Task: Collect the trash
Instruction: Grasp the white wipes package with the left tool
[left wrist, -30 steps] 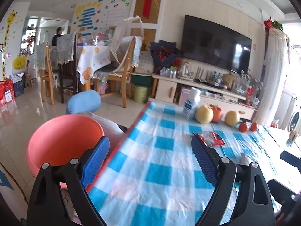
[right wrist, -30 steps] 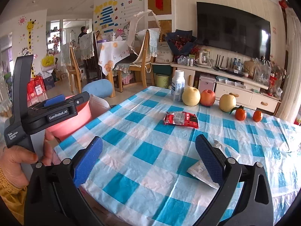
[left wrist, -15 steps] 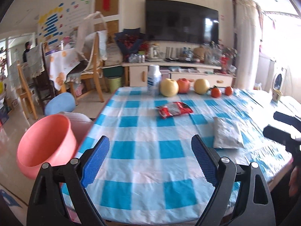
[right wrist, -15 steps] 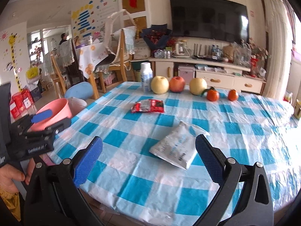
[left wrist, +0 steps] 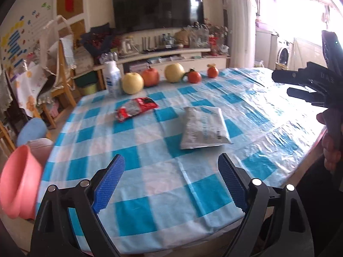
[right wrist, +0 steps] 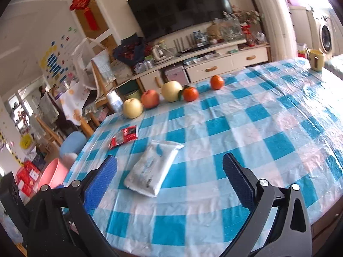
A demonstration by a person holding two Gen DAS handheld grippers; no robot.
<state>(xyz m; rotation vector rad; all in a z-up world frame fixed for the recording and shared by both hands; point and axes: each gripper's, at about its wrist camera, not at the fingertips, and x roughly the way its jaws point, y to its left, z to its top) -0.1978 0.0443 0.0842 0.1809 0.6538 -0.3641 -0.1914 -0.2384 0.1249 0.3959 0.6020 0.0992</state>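
A silver-white flat packet [left wrist: 203,127] lies on the blue-and-white checked tablecloth [left wrist: 150,171]; it also shows in the right wrist view [right wrist: 153,168]. A crumpled red wrapper [left wrist: 136,108] lies beyond it, also in the right wrist view [right wrist: 124,136]. My left gripper [left wrist: 170,178] is open and empty over the table's near edge. My right gripper [right wrist: 170,175] is open and empty, just short of the packet. A pink basin [left wrist: 19,182] stands off the table's left side, also in the right wrist view [right wrist: 52,174].
Pears, an apple and two oranges [left wrist: 158,78] line the far edge beside a white bottle [left wrist: 112,79]. A yellow mug [right wrist: 315,60] stands at the far right corner. A blue stool [left wrist: 32,129] and wooden chairs stand left of the table.
Both grippers have swung to the right, so the table now fills both views. The pink basin has slid to the left edge. Both jaws stay open.
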